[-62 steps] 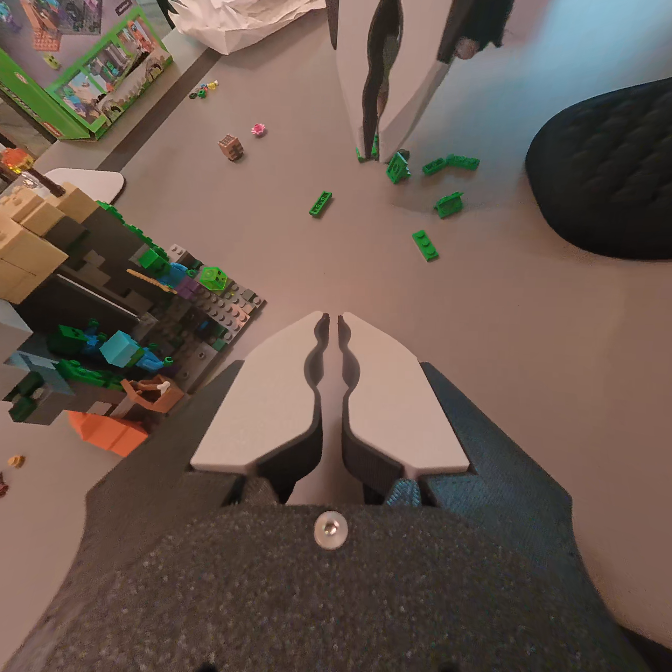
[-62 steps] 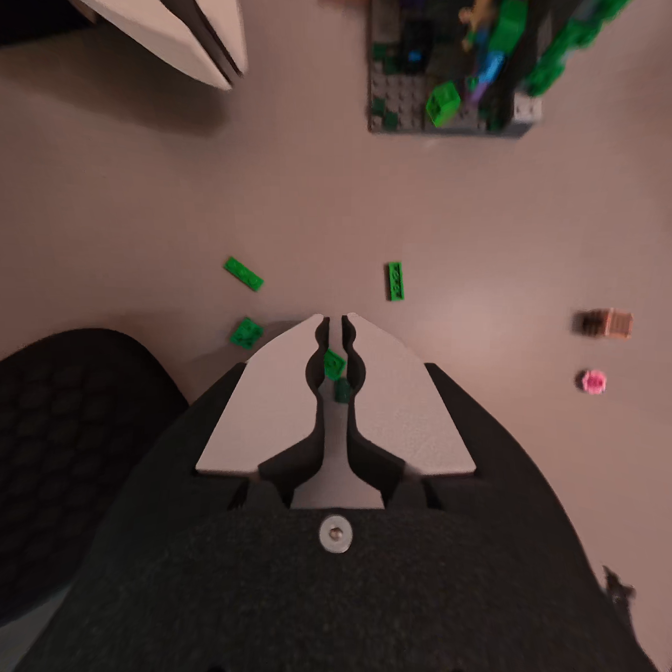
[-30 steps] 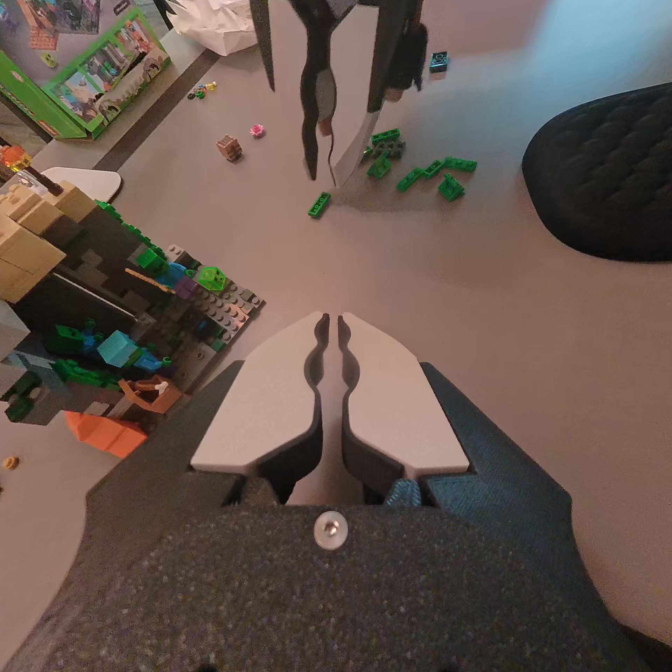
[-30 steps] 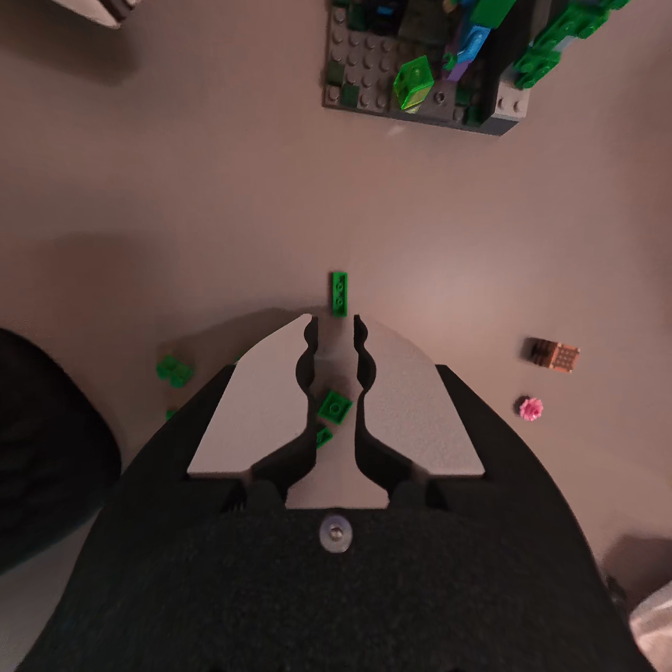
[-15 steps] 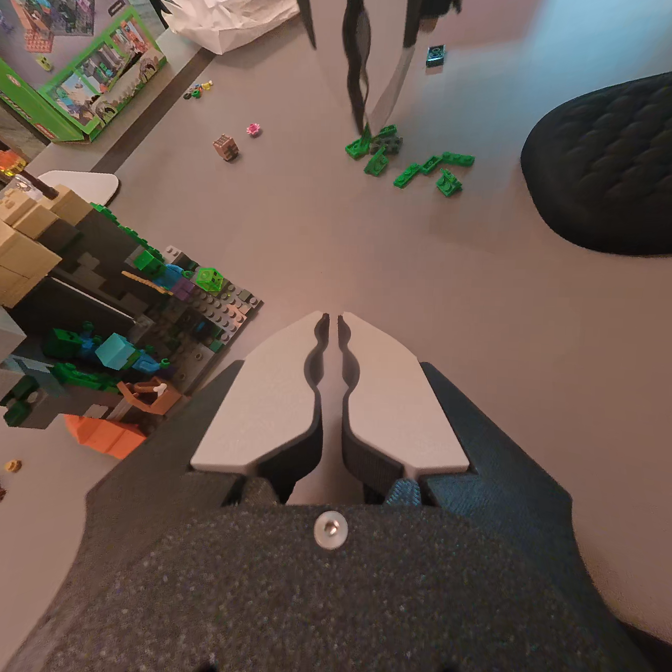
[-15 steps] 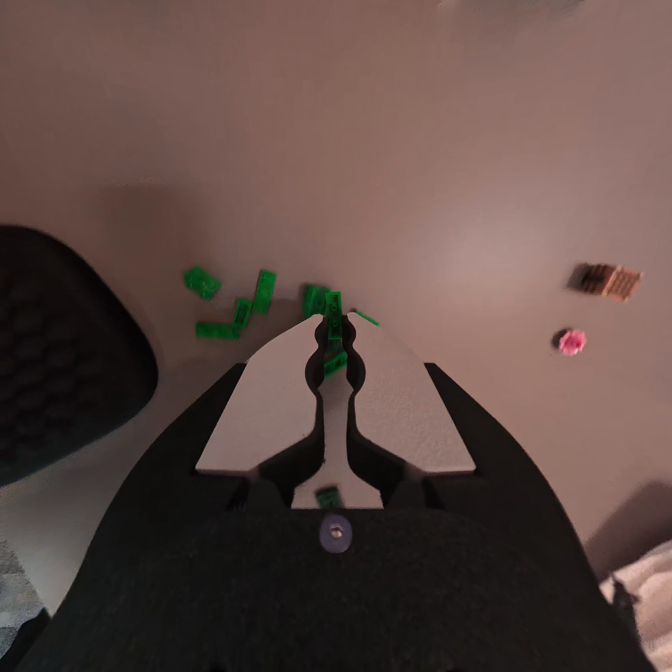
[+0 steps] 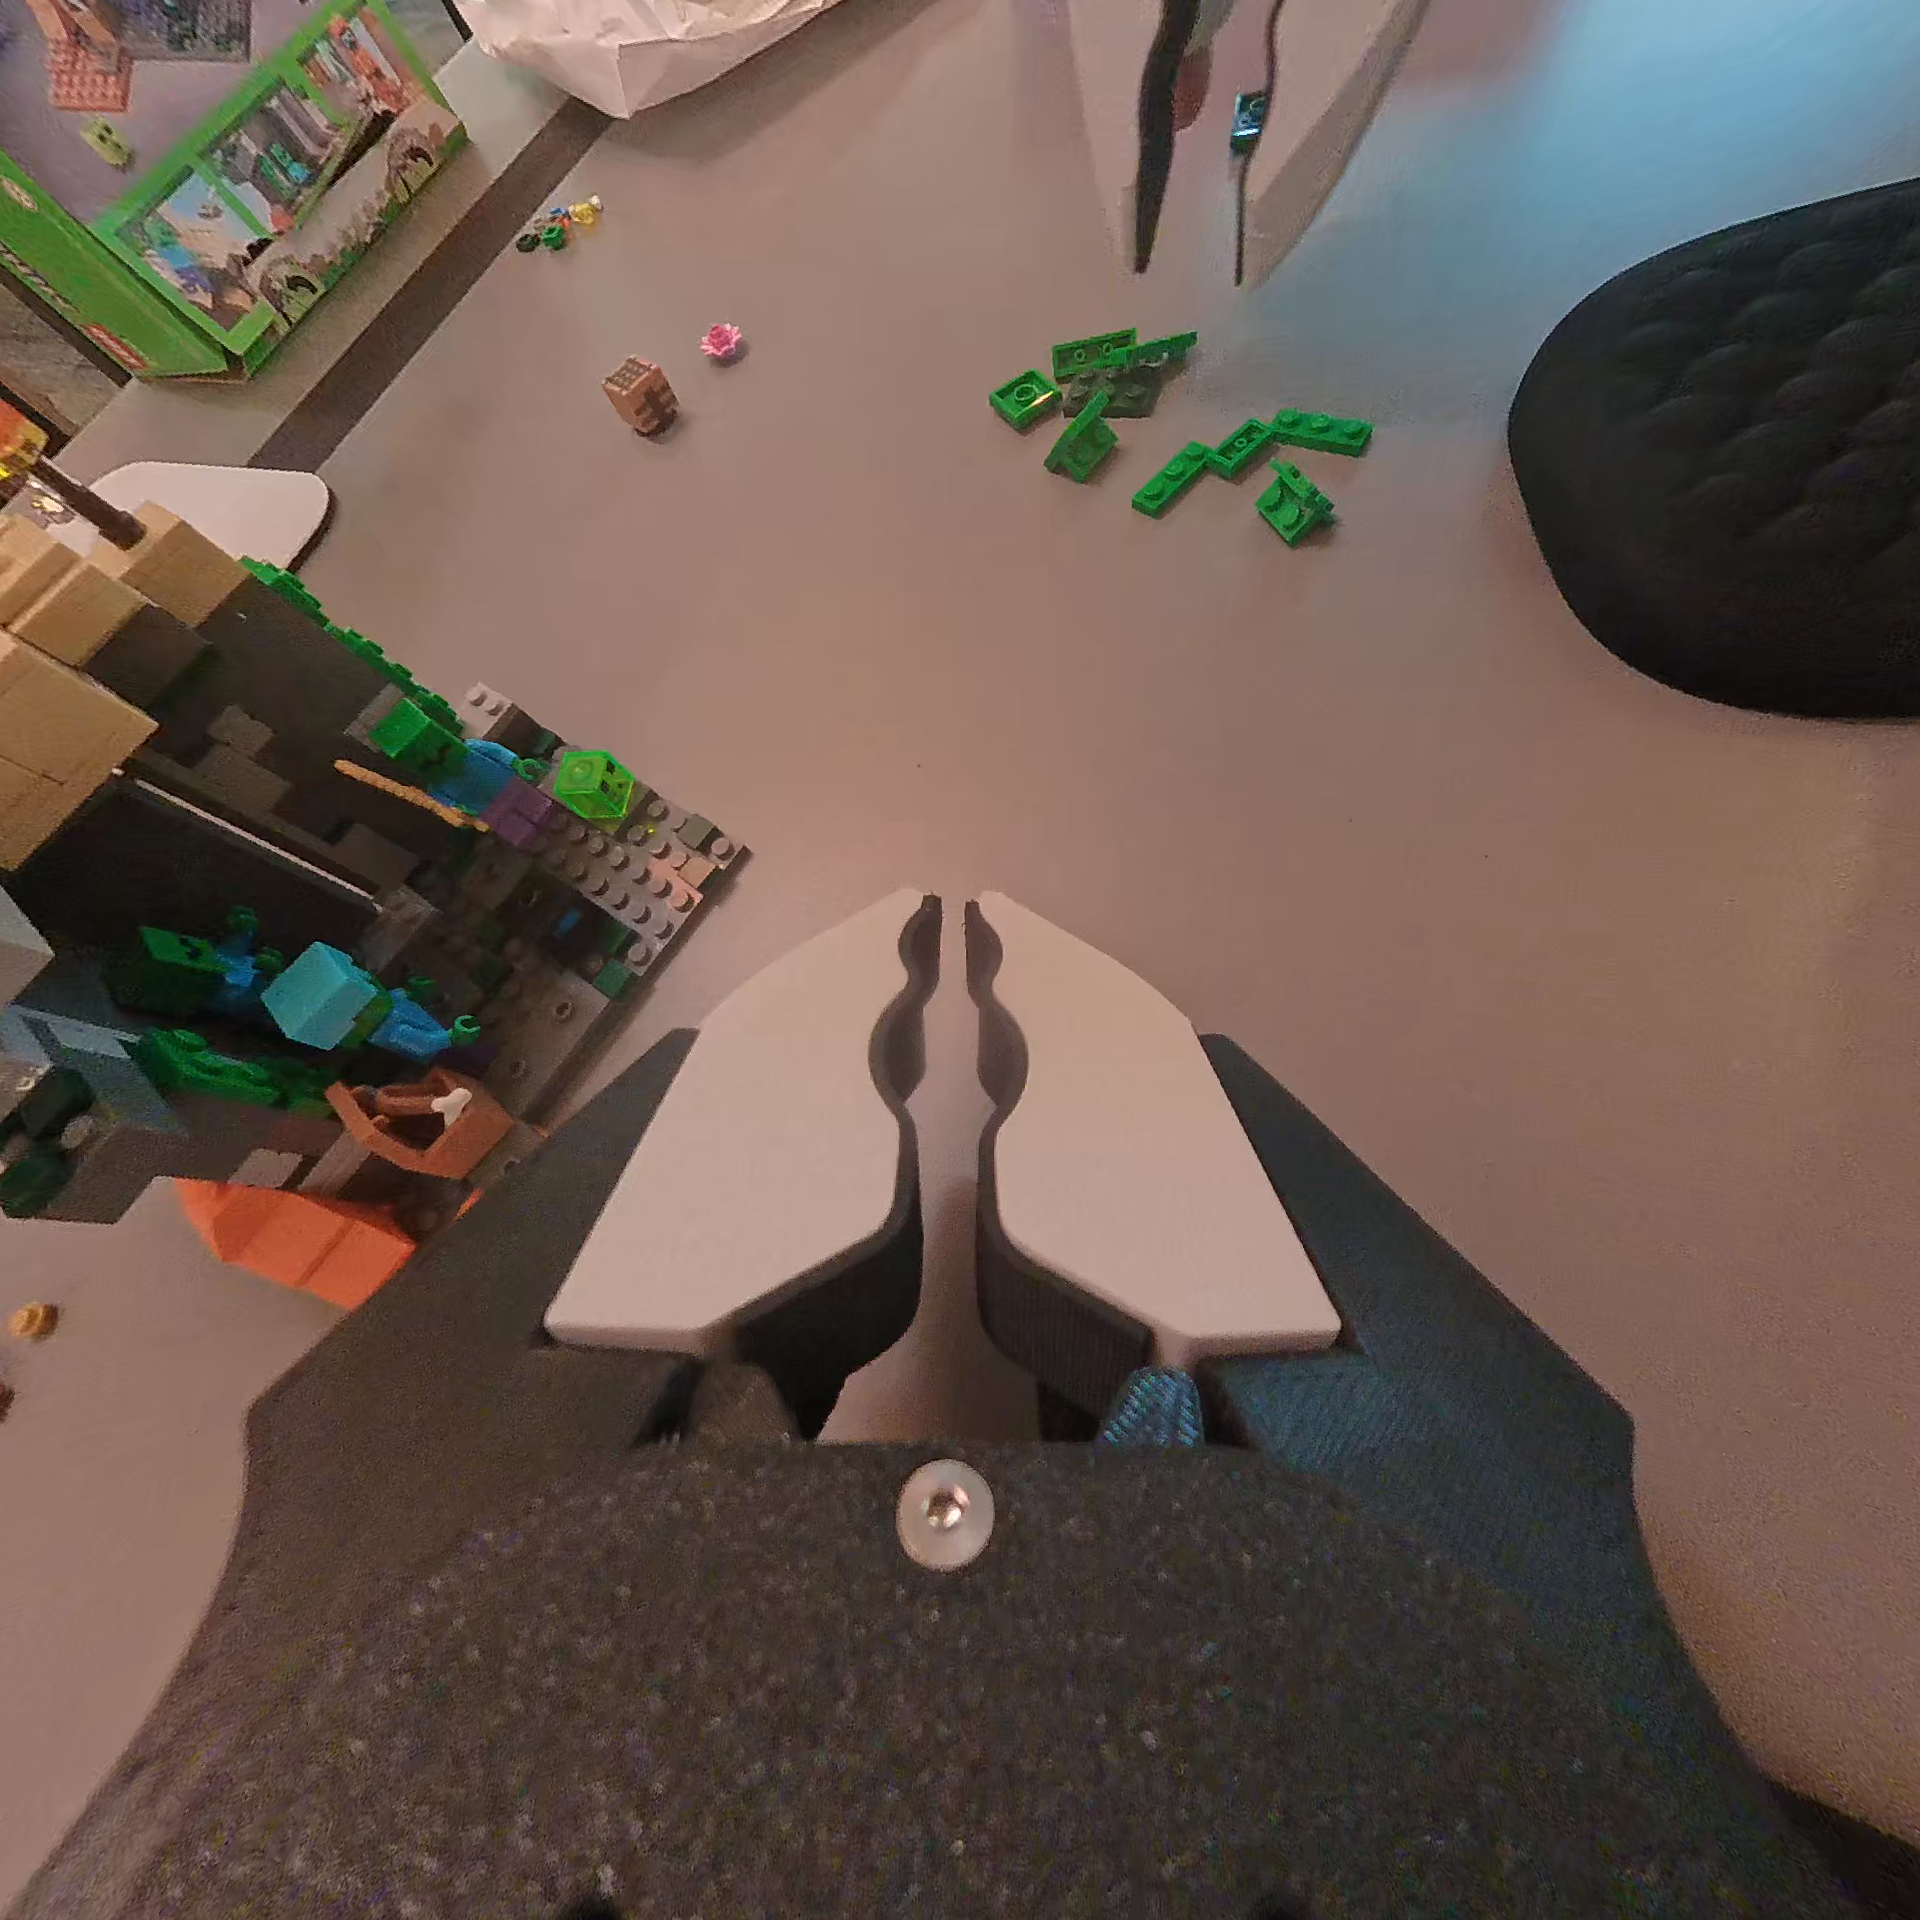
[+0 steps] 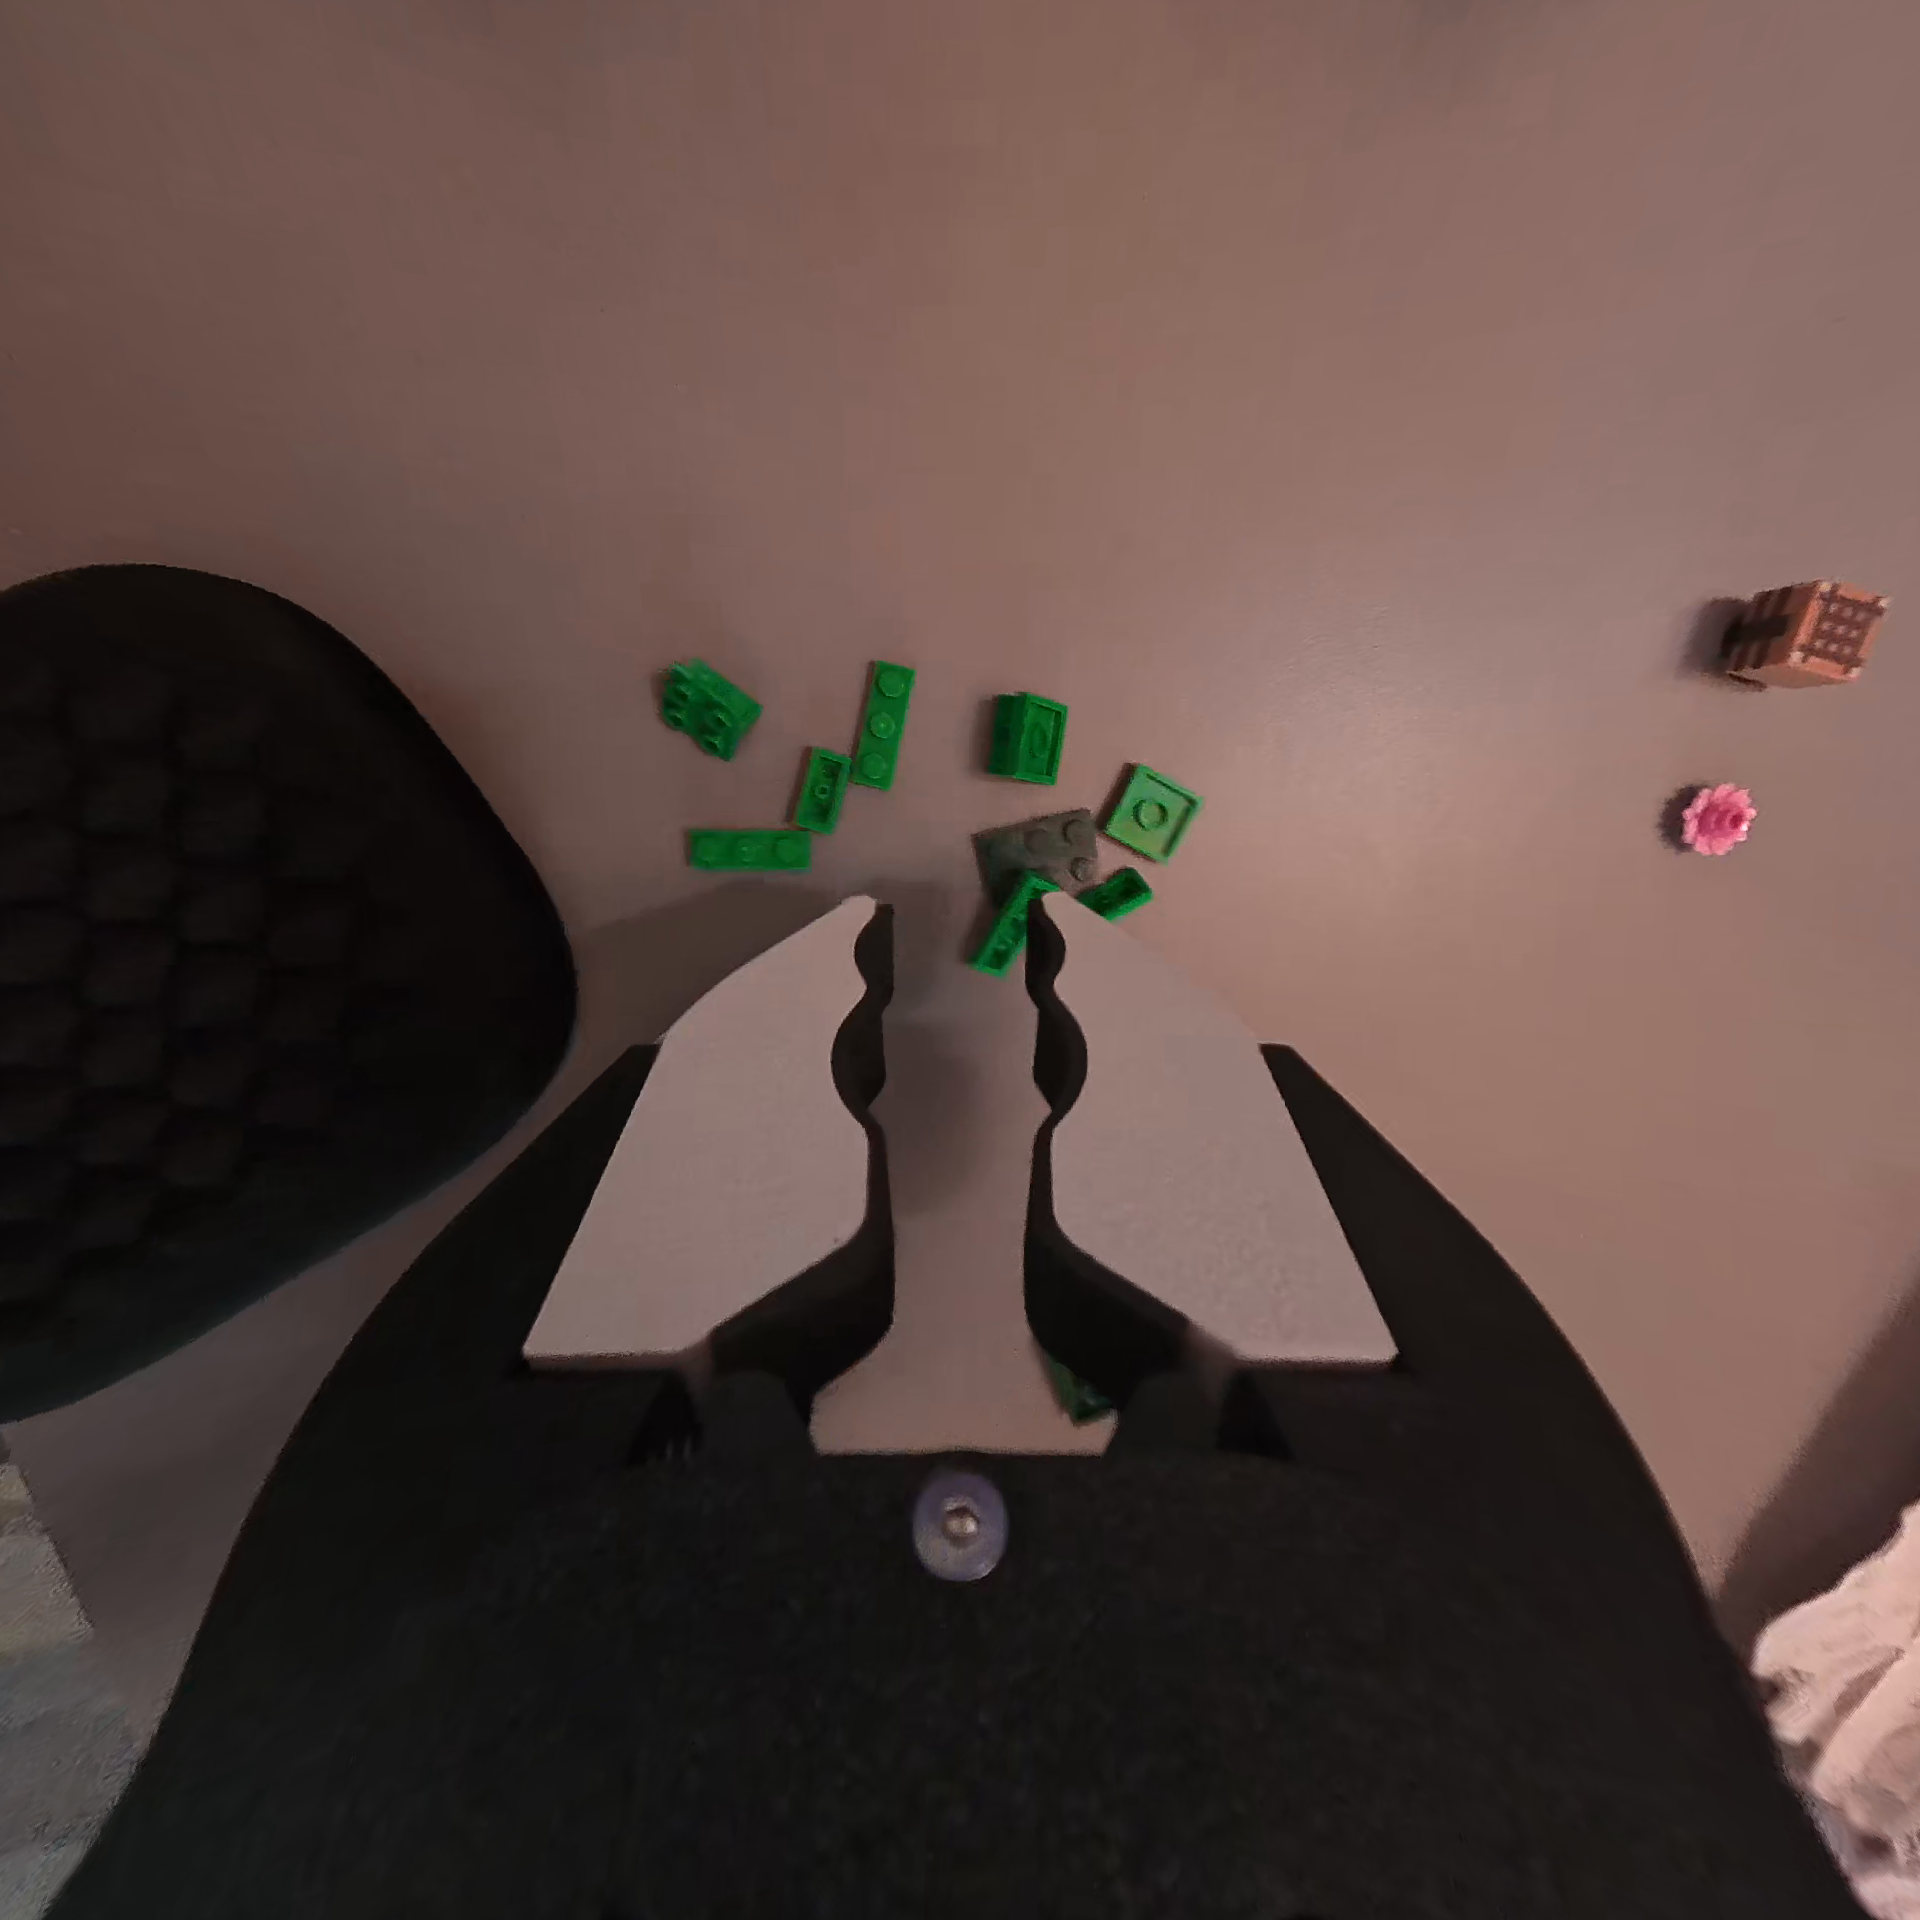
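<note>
Plainly hovering low with the right gripper (image 8: 956, 904), fingers spread apart and gripping nothing, right over the near edge of a scatter of green plates (image 8: 883, 724) lying on the grey tabletop (image 7: 1143, 727). Nearly touching one small green plate (image 8: 1006, 925) with the right fingertip; whether there is real contact is unclear because of blur. Glimpsing another green bit (image 8: 1081, 1392) low in the gap near the finger roots, too dim to place. Sitting beside that pile: a dark green plate (image 8: 1044, 844) and a square plate (image 8: 1151, 812), with a black cushion (image 8: 208, 935) to the left and a brown block (image 8: 1808, 634) and pink flower (image 8: 1717, 819) well off to the right. Holding the left gripper (image 7: 951, 902) back, near side of the tabletop, fingers pressed almost together on nothing, just beside a built brick model (image 7: 312, 883); far left, a green box (image 7: 239, 208). Judging by looks: light, rigid, smooth plastic, thin and lying flat, so likely skidding if nudged; probably best pinching across the two long edges, or taking one already tilted up on its side.
</note>
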Tool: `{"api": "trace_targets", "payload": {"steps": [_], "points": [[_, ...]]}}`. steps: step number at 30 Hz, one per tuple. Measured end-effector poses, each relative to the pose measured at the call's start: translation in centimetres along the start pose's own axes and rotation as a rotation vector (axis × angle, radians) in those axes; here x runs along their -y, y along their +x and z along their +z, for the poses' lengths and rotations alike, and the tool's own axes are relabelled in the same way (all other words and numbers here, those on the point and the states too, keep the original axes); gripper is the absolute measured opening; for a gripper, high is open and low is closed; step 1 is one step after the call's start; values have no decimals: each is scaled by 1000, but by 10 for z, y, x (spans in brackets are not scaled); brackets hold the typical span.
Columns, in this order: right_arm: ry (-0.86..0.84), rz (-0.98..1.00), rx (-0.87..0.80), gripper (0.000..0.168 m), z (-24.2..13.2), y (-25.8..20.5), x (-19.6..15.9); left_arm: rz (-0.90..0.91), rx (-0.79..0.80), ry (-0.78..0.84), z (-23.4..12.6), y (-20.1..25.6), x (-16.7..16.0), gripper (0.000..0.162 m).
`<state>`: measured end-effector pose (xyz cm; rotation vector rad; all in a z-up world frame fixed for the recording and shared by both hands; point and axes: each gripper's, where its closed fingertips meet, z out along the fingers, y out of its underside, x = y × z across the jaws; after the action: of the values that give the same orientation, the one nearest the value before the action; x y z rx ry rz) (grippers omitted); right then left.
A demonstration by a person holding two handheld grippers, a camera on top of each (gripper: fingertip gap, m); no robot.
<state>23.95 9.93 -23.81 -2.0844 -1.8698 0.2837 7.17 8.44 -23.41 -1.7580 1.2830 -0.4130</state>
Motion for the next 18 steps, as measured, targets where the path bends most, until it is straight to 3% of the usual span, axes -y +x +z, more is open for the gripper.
{"api": "trace_targets", "payload": {"steps": [7, 18], "points": [[42, -110, -21, 26, 25, -41, 27, 3, -6, -8, 1, 1, -1, 4], [-34, 7, -75, 15, 27, 5, -1, 1, -4, 9, -1, 0, 1, 4]]}}
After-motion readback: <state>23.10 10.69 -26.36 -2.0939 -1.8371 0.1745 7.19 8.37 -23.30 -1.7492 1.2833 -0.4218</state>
